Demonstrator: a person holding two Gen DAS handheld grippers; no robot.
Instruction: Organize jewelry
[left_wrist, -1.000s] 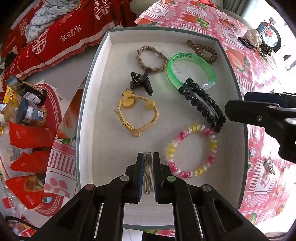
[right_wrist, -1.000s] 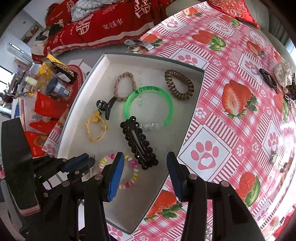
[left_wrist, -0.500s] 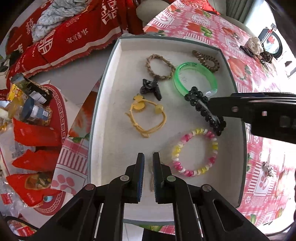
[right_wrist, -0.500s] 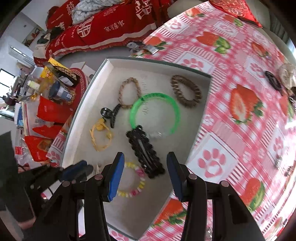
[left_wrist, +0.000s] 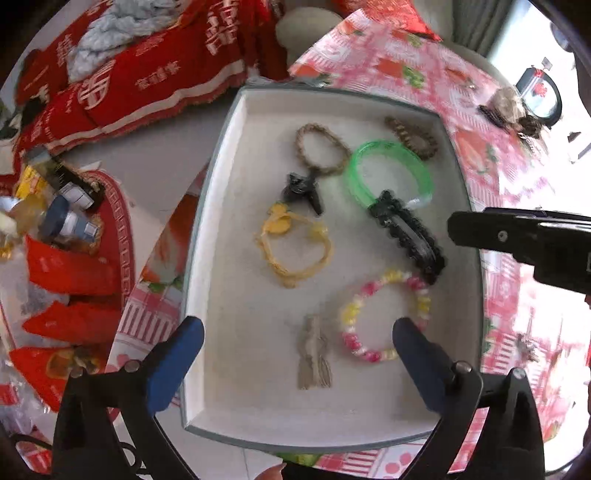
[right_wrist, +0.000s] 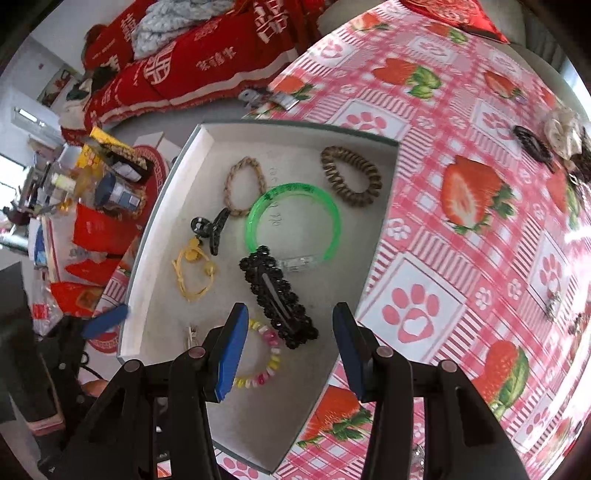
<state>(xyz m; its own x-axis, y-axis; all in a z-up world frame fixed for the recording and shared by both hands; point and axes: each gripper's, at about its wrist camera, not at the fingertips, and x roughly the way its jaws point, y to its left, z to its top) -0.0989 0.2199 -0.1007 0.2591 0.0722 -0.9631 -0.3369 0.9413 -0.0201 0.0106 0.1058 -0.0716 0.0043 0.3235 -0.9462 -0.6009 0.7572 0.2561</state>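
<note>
A white tray (left_wrist: 229, 229) (right_wrist: 369, 206) holds several pieces: a green bangle (left_wrist: 388, 173) (right_wrist: 293, 221), a black beaded clip (left_wrist: 408, 234) (right_wrist: 277, 297), a pink-yellow bead bracelet (left_wrist: 384, 315) (right_wrist: 267, 354), a yellow hair tie (left_wrist: 291, 247), a small black claw clip (left_wrist: 303, 188), a braided tan band (left_wrist: 321, 149) and a brown coil tie (right_wrist: 351, 181). A small metallic hairpin (left_wrist: 314, 352) lies in the tray between my left fingers. My left gripper (left_wrist: 295, 365) is open above it and empty. My right gripper (right_wrist: 288, 350) is open over the tray's near right part and empty.
The strawberry-and-paw tablecloth (right_wrist: 480, 240) carries more hair pieces at the far right (right_wrist: 546, 140) and small charms (right_wrist: 552, 304). Red packets and bottles (left_wrist: 62, 236) lie left of the tray. Red cloth (left_wrist: 129, 81) lies beyond.
My left gripper opened and let go of the hairpin, which now lies in the tray. The right gripper pulled back to the right in the left wrist view.
</note>
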